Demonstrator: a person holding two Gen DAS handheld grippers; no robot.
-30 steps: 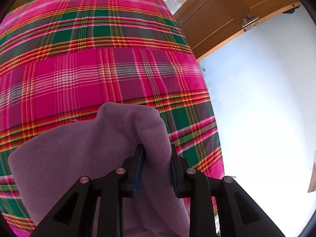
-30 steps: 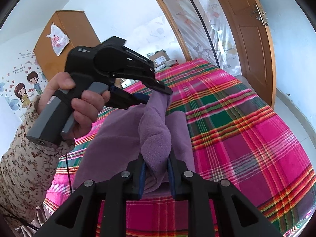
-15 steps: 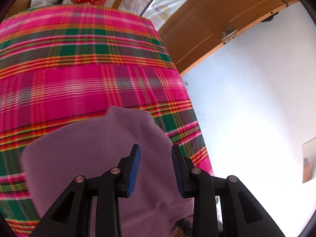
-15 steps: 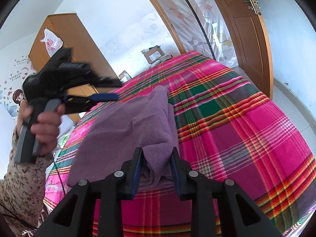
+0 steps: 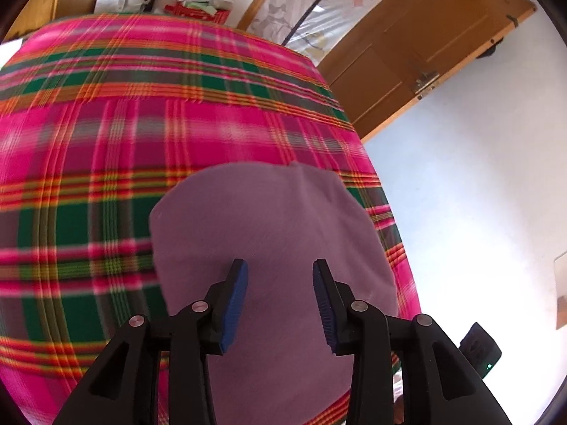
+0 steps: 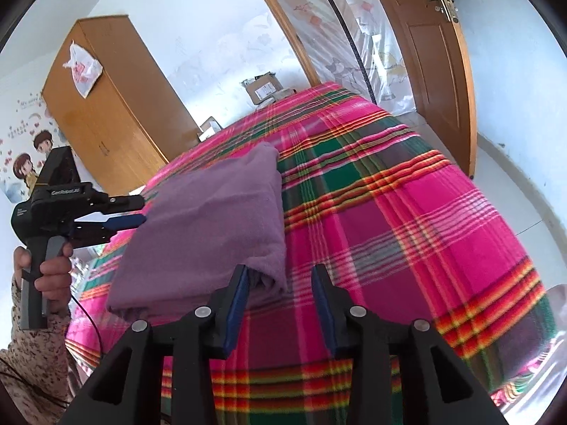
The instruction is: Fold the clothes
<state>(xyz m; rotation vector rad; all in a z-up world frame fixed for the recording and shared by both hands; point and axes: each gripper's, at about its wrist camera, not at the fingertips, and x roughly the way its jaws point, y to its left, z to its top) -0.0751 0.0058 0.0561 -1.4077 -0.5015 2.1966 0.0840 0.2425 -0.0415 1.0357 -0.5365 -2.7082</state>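
A folded purple fleece garment lies flat on the pink plaid bed cover. In the left wrist view the same garment fills the lower middle, near the bed's right edge. My left gripper hovers over it, open, with nothing between its blue pads. From the right wrist view, the left gripper sits at the garment's left edge, held by a hand. My right gripper stands open just off the garment's near right corner, holding nothing.
The bed's right edge drops to a pale floor. A wooden door stands to the right, a wooden wardrobe at the back left. Cardboard boxes sit beyond the bed's far end.
Both grippers have let go of the purple garment and opened. The cloth, held raised a second ago, now lies flat and folded on the bed. Both grippers have drawn back.
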